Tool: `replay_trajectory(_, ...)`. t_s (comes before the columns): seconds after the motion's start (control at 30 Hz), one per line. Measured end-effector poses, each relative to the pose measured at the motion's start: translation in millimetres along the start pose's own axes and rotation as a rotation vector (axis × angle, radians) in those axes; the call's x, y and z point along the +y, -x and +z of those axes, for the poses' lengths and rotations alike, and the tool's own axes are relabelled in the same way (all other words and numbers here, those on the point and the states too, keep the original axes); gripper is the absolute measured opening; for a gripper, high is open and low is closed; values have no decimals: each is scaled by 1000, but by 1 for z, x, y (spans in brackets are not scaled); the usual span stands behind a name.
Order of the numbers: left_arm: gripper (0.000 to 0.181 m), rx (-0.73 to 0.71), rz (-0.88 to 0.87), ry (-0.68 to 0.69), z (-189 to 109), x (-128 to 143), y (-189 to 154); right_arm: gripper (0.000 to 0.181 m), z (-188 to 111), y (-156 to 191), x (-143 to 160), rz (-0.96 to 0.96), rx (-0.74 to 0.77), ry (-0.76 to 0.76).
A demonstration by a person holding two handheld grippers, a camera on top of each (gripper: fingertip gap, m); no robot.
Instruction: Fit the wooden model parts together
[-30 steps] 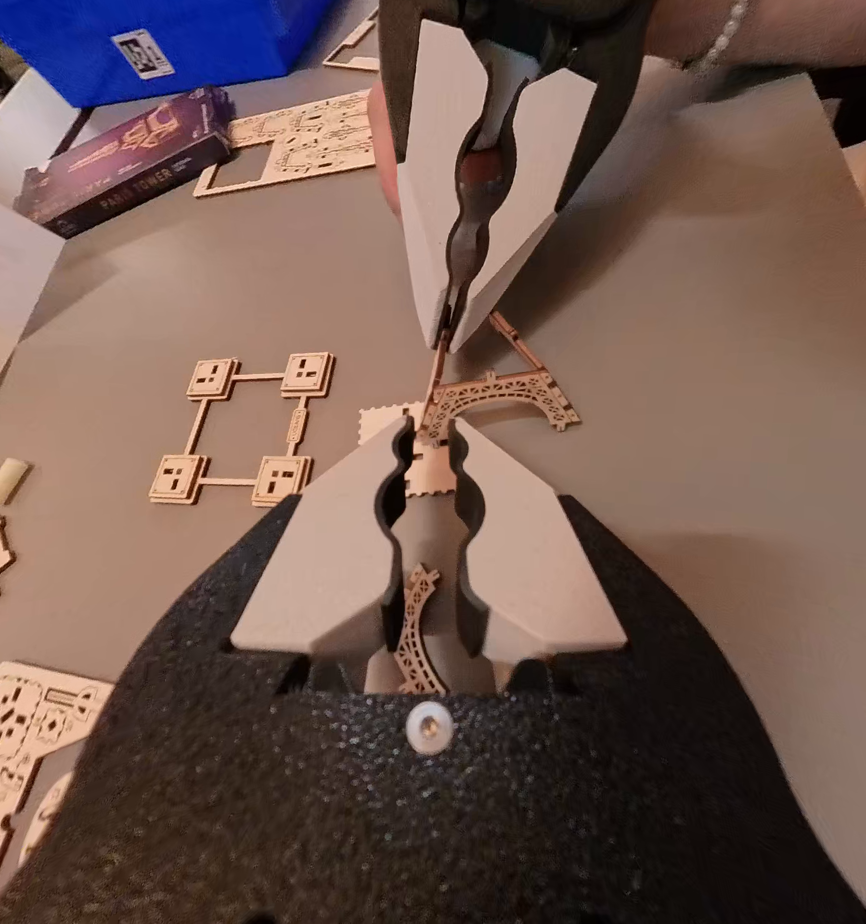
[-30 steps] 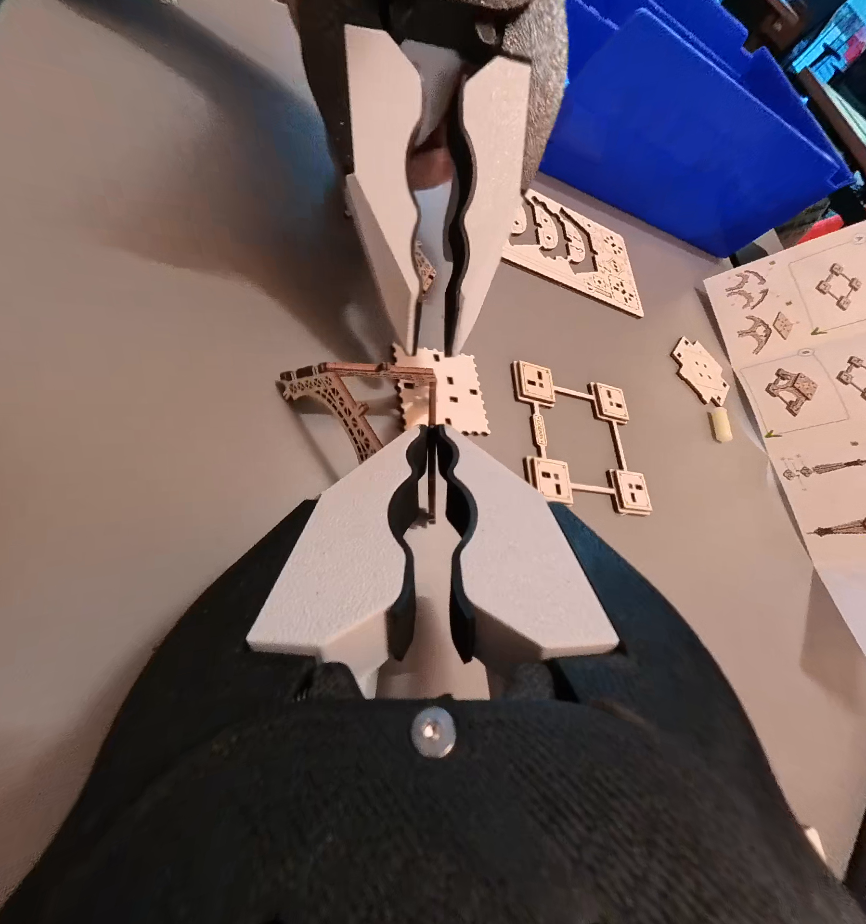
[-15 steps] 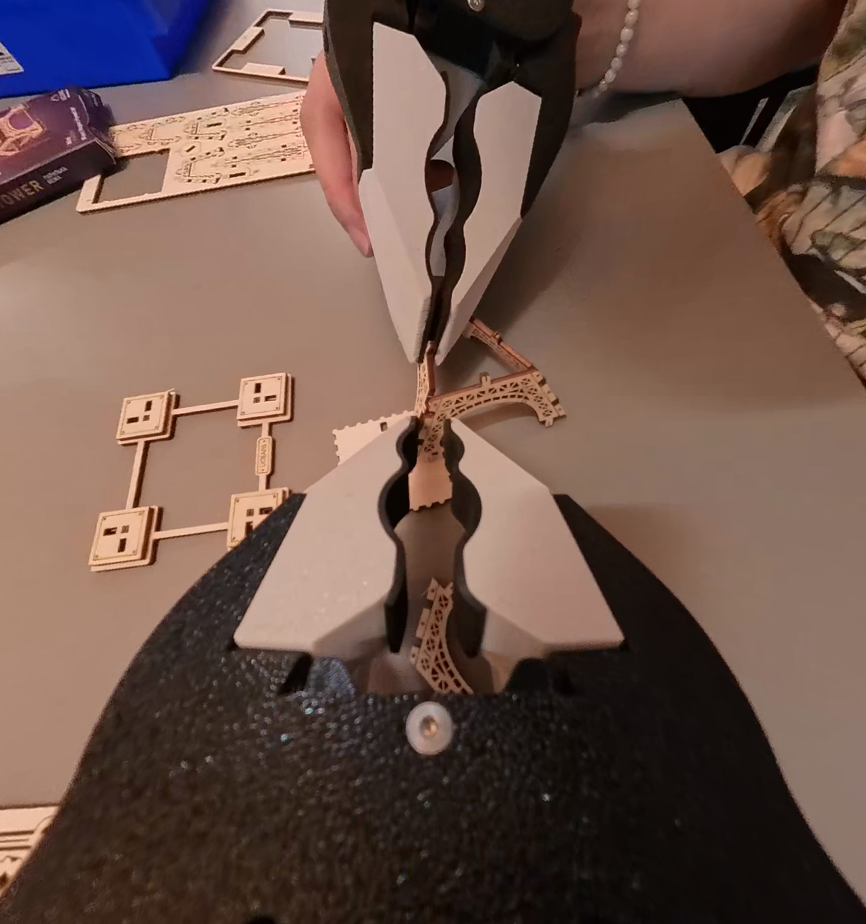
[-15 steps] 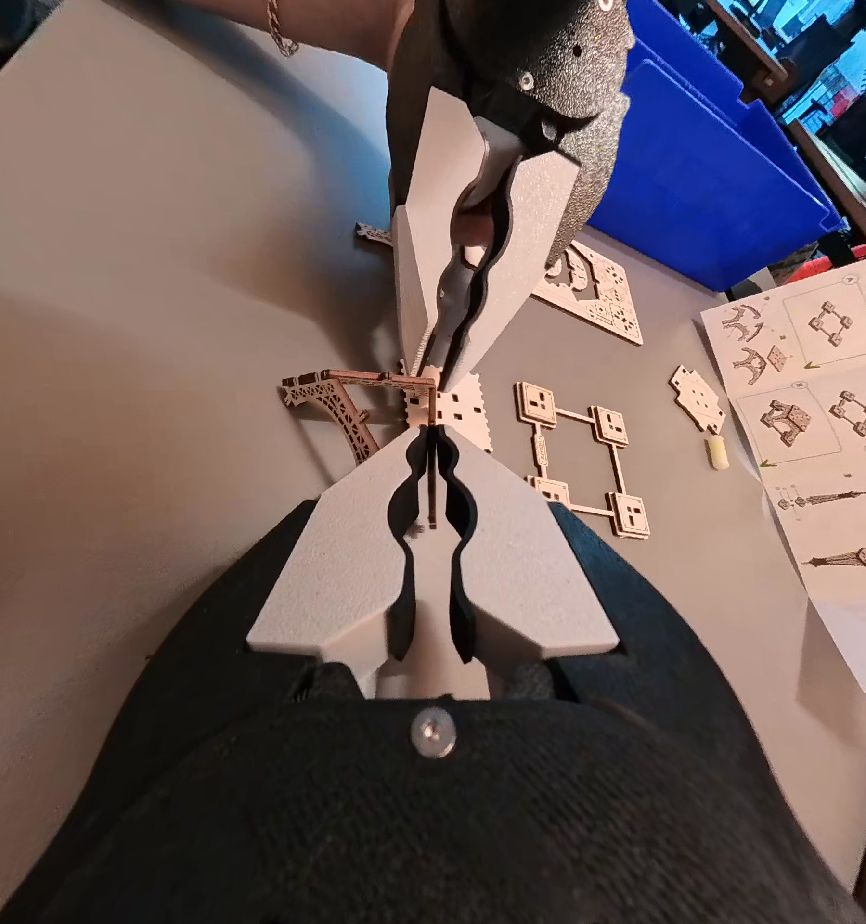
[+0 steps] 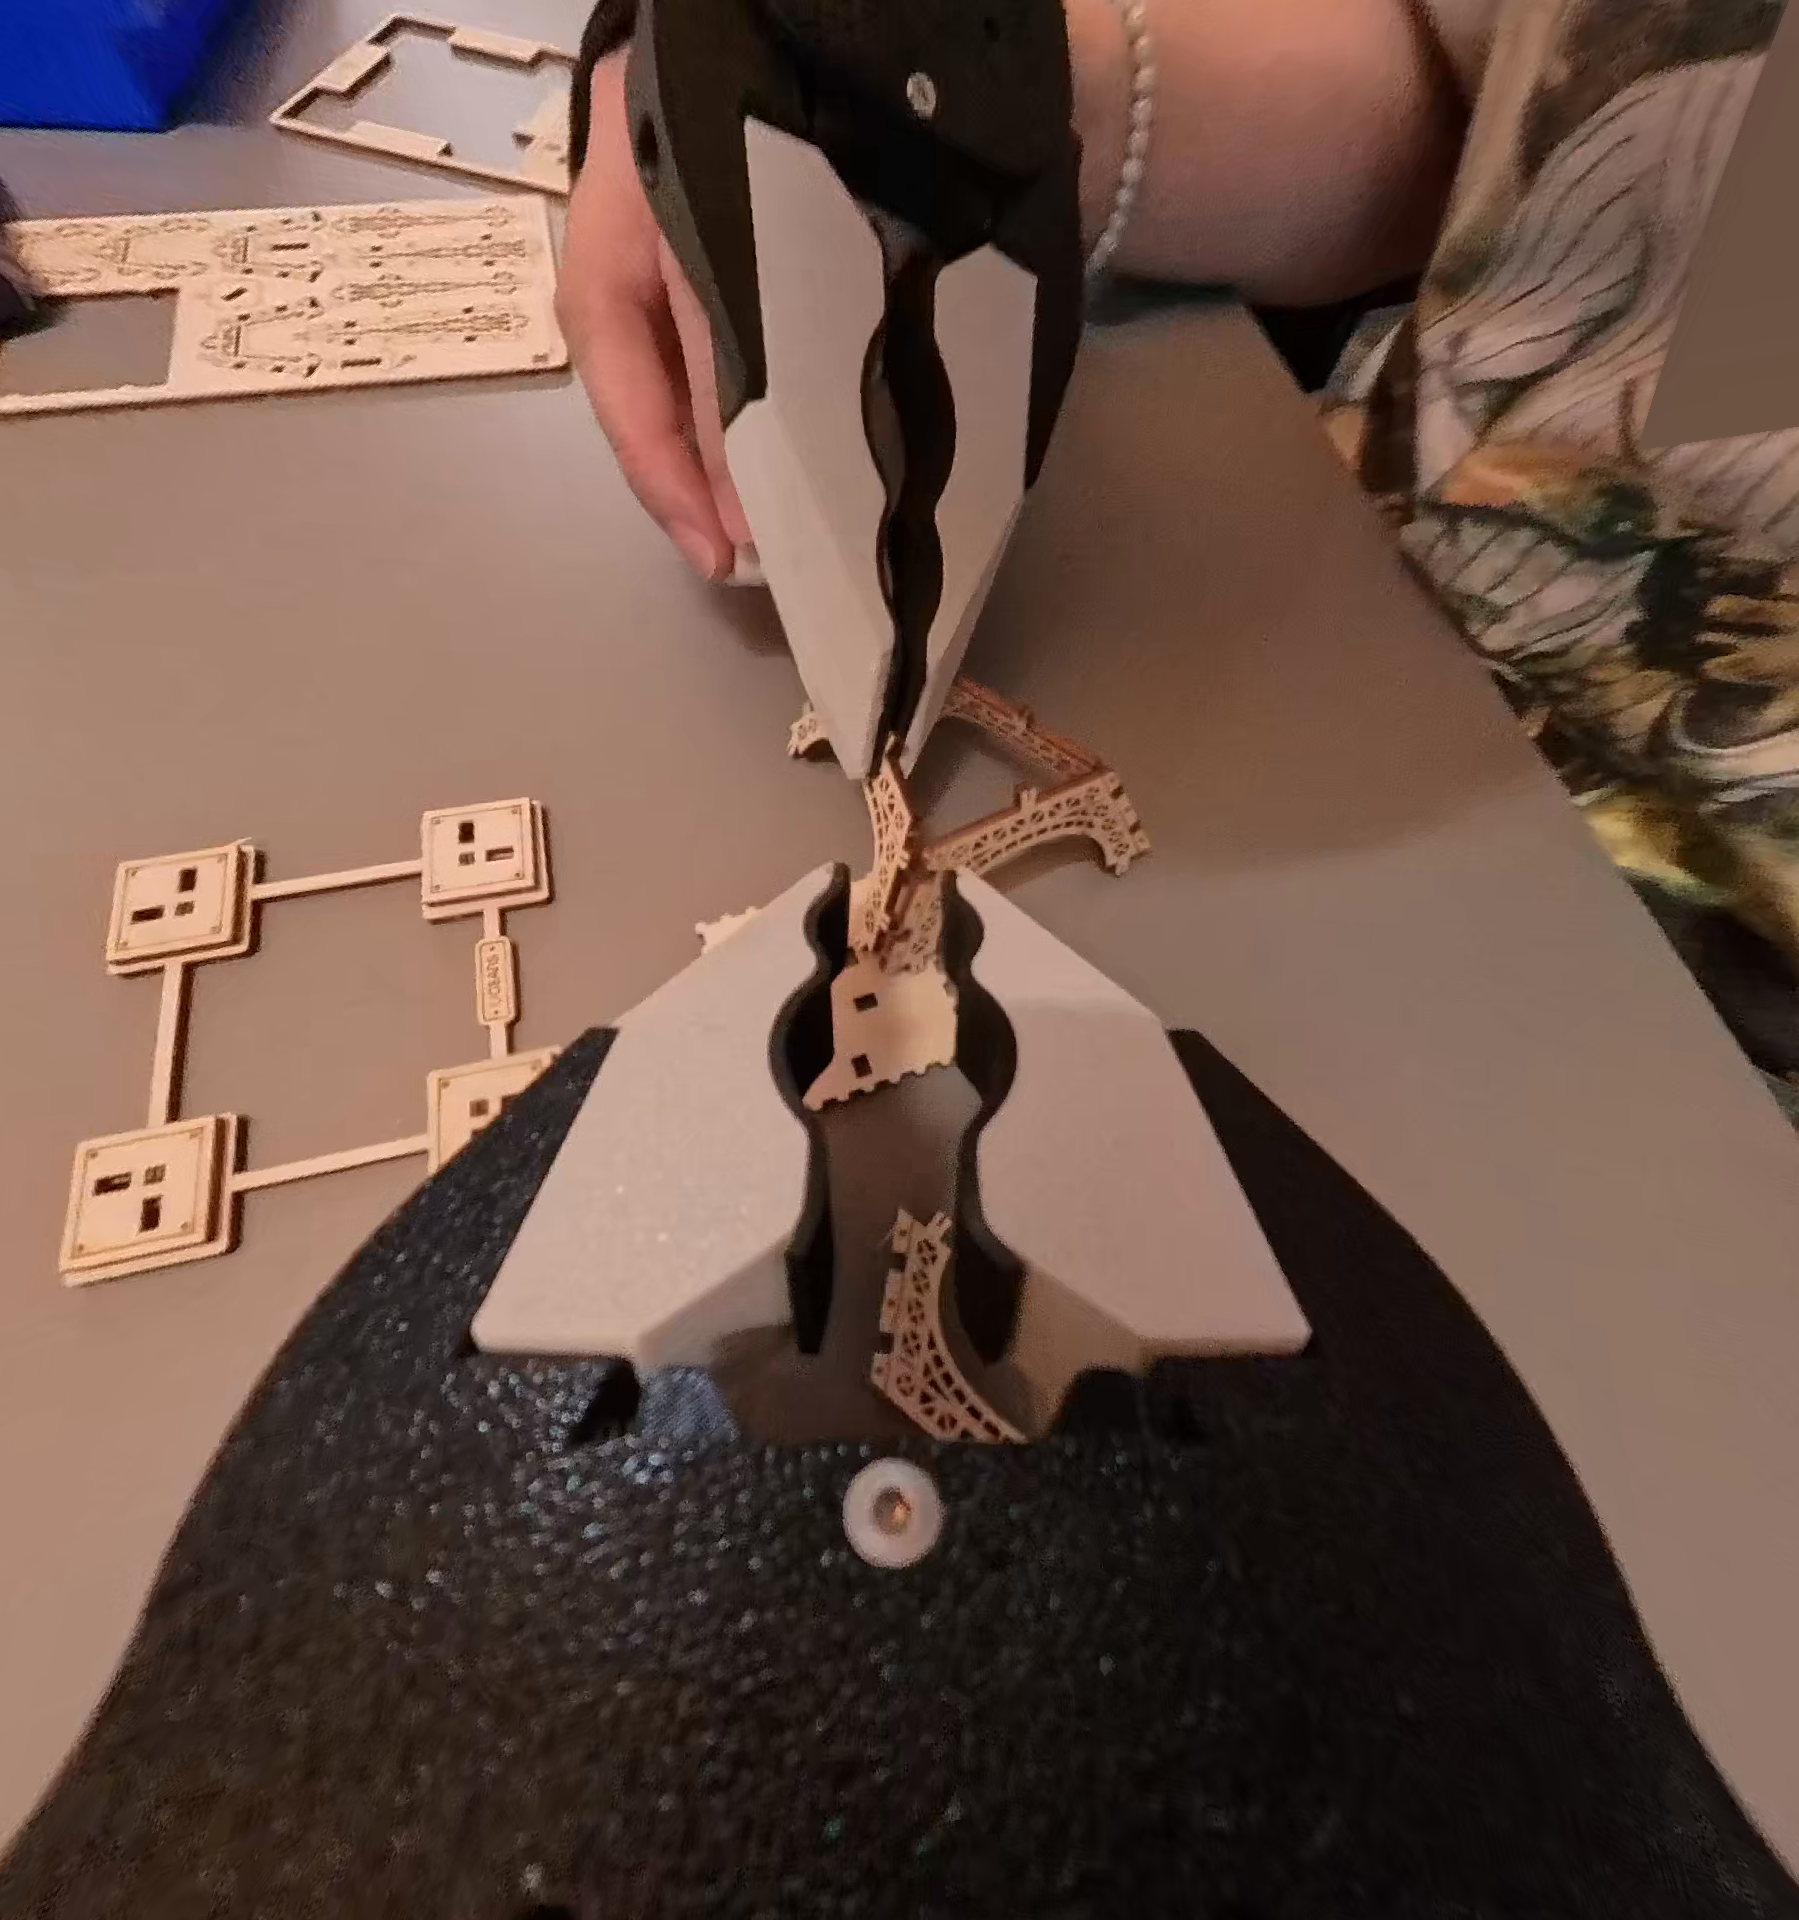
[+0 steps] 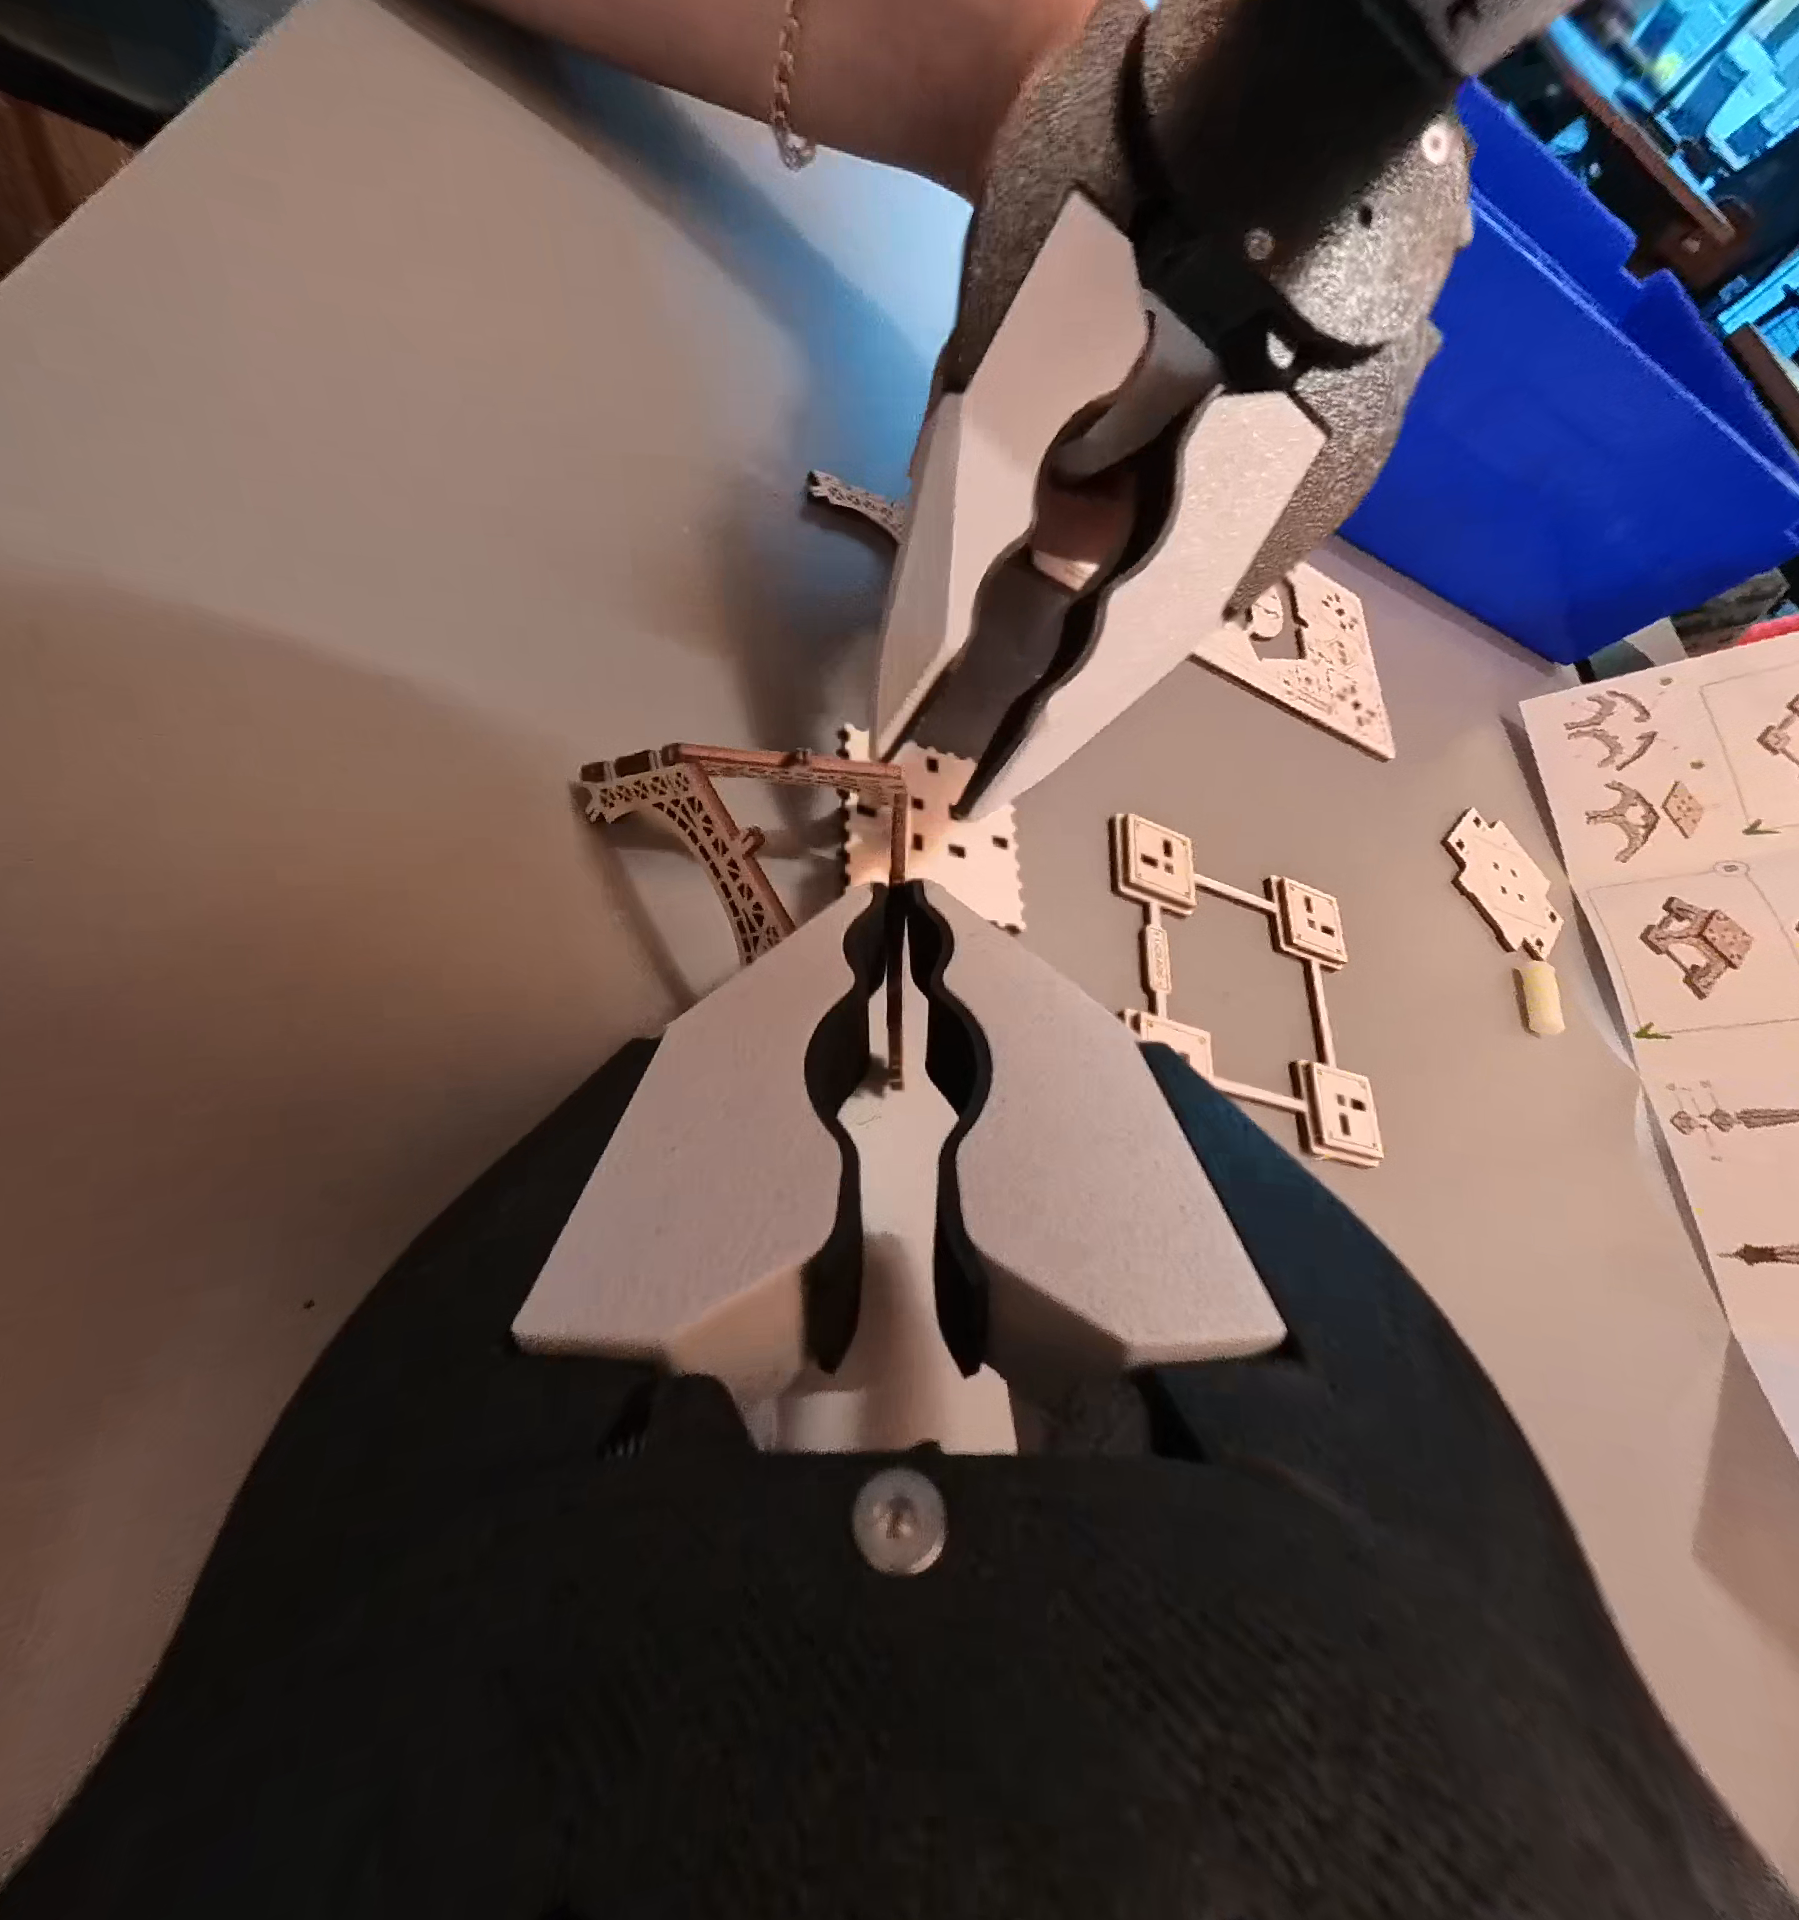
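The right gripper [image 6: 897, 894] is clamped narrow on a lattice arch piece [image 6: 713, 821], while the left gripper [image 5: 893, 888] pinches the square slotted plate [image 6: 936, 862] just above the grey table [image 5: 355, 623], both meeting at the joint. That joint itself is hidden behind fingertips. A 4-pad square frame [image 5: 303, 1029] lies nearby; its tiny engraving is unreadable, and the instruction sheet [image 6: 1726, 935] runs off-frame.

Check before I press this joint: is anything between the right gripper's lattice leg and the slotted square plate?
Nothing visible: the lattice leg in the right gripper meets the square plate. The left gripper crowds the plate with its tips just beyond, not between.
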State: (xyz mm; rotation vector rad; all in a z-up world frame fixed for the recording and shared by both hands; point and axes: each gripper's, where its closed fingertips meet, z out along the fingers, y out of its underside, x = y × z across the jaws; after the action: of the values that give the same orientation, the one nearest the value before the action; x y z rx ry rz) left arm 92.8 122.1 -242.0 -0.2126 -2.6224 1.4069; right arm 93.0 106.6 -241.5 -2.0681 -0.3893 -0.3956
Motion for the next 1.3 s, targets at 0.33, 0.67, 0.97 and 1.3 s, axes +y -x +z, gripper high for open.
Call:
replay_trajectory(0.33,23,306,-52,91,-5,3,-6,0,2,5,-2,-61,-19,-25)
replay_trajectory(0.67,17,526,-31,184,8,9,-21,0,3,10,-6,-103,-42,-48)
replay_trajectory(0.97,13,568,3,202,8,10,-26,0,3,15,-9,-124,-55,-59)
replay_trajectory(1.3,12,556,37,192,9,10,-29,0,3,18,-12,-183,-55,-55)
